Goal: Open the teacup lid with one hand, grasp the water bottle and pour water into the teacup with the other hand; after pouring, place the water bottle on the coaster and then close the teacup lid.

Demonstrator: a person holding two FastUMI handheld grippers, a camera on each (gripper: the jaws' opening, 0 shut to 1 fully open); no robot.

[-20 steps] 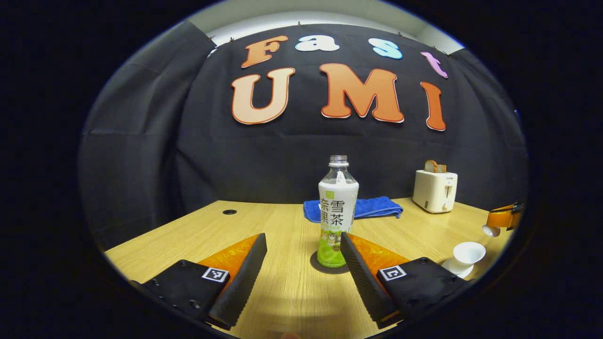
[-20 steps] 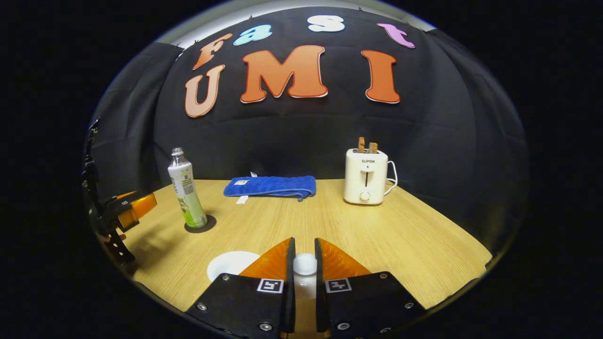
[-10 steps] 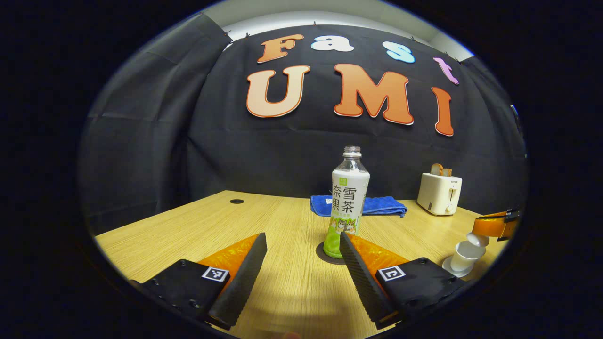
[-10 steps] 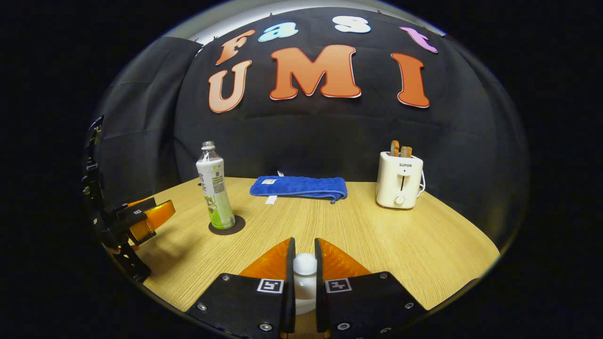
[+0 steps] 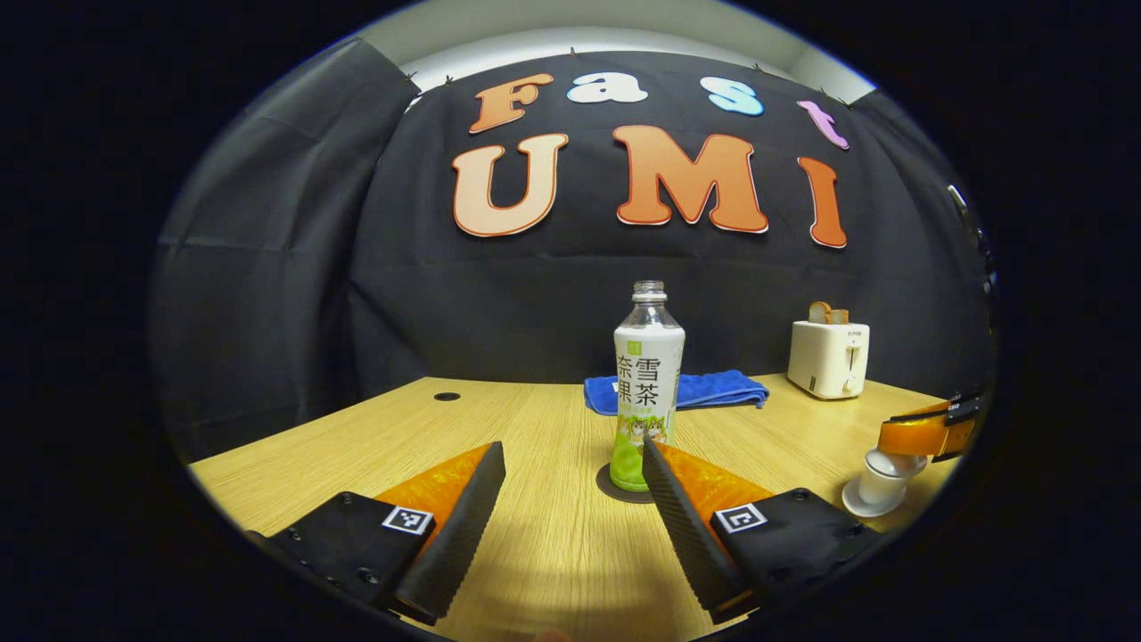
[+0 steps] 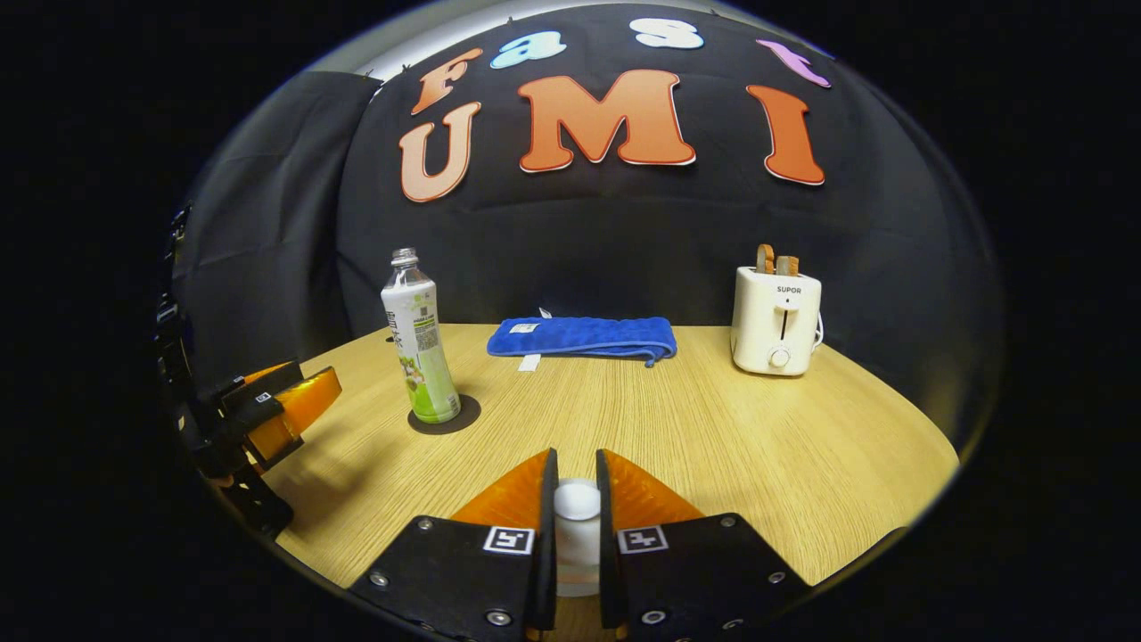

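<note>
The water bottle (image 5: 648,383), uncapped with a white and green label, stands upright on a dark round coaster (image 5: 615,489). My left gripper (image 5: 570,450) is open just short of it, nothing between its fingers. At the far right the white teacup (image 5: 878,486) sits on its saucer. The other gripper (image 5: 927,432) holds the white lid (image 5: 894,462) over the cup's mouth; I cannot tell whether it touches the rim. In the right gripper view my right gripper (image 6: 576,456) is shut on the lid knob (image 6: 577,499). The bottle (image 6: 419,343) and coaster (image 6: 446,415) stand at the left.
A folded blue towel (image 6: 584,337) lies at the back of the wooden table (image 6: 713,446). A white toaster (image 6: 774,319) with two slices in it stands at the back right. The left gripper (image 6: 276,410) shows at the left edge.
The right gripper has brought the lid from beside the open teacup down over its mouth. The left gripper stays open near the bottle, drawn back a little.
</note>
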